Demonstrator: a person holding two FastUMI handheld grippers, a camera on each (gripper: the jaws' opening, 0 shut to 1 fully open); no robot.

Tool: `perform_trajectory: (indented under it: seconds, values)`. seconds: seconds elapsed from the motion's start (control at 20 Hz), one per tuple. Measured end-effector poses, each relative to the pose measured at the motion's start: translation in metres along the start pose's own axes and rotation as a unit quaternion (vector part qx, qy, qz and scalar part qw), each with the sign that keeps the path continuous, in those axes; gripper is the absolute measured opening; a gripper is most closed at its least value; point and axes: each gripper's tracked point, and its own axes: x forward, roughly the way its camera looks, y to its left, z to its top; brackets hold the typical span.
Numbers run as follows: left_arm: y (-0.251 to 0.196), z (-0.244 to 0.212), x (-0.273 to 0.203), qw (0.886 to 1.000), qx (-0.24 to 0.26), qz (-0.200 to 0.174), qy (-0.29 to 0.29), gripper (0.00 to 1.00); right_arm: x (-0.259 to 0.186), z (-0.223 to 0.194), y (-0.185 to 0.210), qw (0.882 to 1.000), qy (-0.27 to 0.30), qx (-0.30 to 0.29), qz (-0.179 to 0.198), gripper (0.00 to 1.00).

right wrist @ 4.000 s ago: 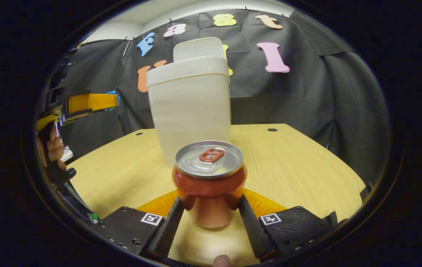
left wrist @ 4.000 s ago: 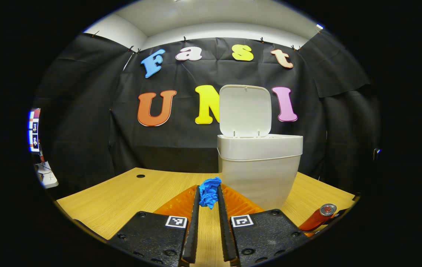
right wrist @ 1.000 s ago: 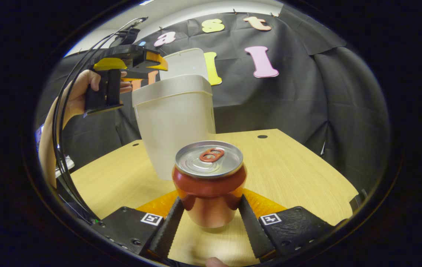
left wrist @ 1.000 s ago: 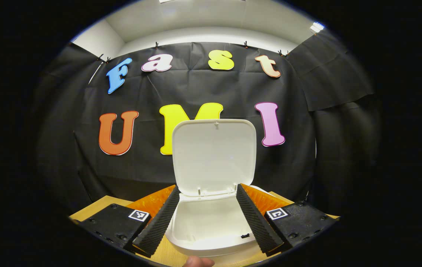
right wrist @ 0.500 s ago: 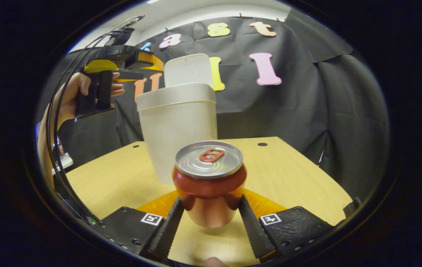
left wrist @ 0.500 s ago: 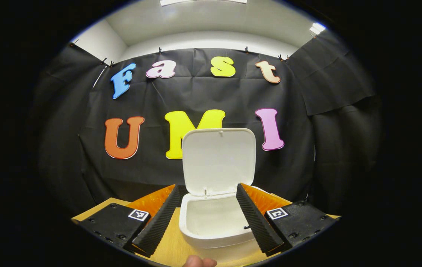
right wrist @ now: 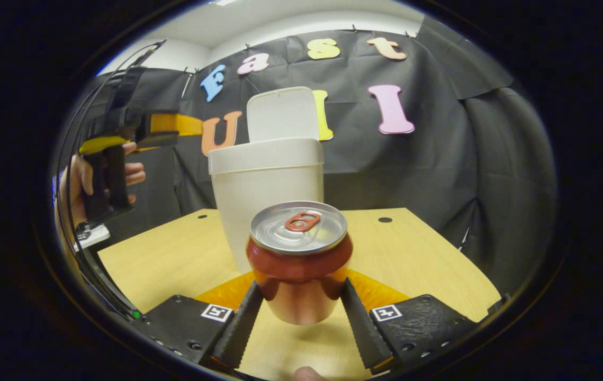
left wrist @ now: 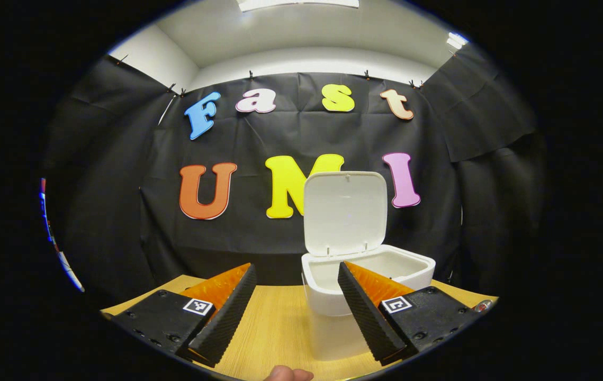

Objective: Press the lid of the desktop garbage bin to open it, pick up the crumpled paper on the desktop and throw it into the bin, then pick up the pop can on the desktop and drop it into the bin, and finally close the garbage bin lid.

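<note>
The white garbage bin [left wrist: 357,301] stands on the wooden desk with its lid [left wrist: 345,211] upright. My left gripper [left wrist: 297,275] is open and holds nothing, to the left of and a little back from the bin's mouth. In the right gripper view, my right gripper [right wrist: 300,291] is shut on the red pop can [right wrist: 299,259], held upright just above the desk in front of the bin [right wrist: 267,196]. That view also has the left gripper [right wrist: 166,127] and the hand holding it, up at the left. The bin's inside is hidden by its near wall.
The wooden desk [right wrist: 417,254] runs to the black cloth wall behind, with a small round hole [right wrist: 385,219] at the right of the bin. The top of the pop can [left wrist: 483,305] peeks at the far right in the left gripper view.
The left gripper has let go of the blue crumpled paper over the bin, then drawn back and to the left, open. The right gripper has risen slightly with the can.
</note>
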Motion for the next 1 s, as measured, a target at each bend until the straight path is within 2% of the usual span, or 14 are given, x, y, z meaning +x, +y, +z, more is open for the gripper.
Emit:
perform_trajectory:
  seconds: [0.3,0.7,1.0]
  values:
    - [0.029,-0.027,-0.020,0.999,0.002,0.031,0.013,1.00,-0.002,0.028,0.010,1.000,-0.019,-0.009,0.006,0.80]
    - [0.046,-0.072,-0.043,0.998,-0.016,0.037,0.041,1.00,-0.004,0.070,0.024,0.999,-0.041,-0.021,0.012,0.80]
    - [0.056,-0.103,-0.058,0.997,-0.026,0.037,0.066,1.00,-0.003,0.119,0.043,0.996,-0.069,-0.047,0.023,0.80]
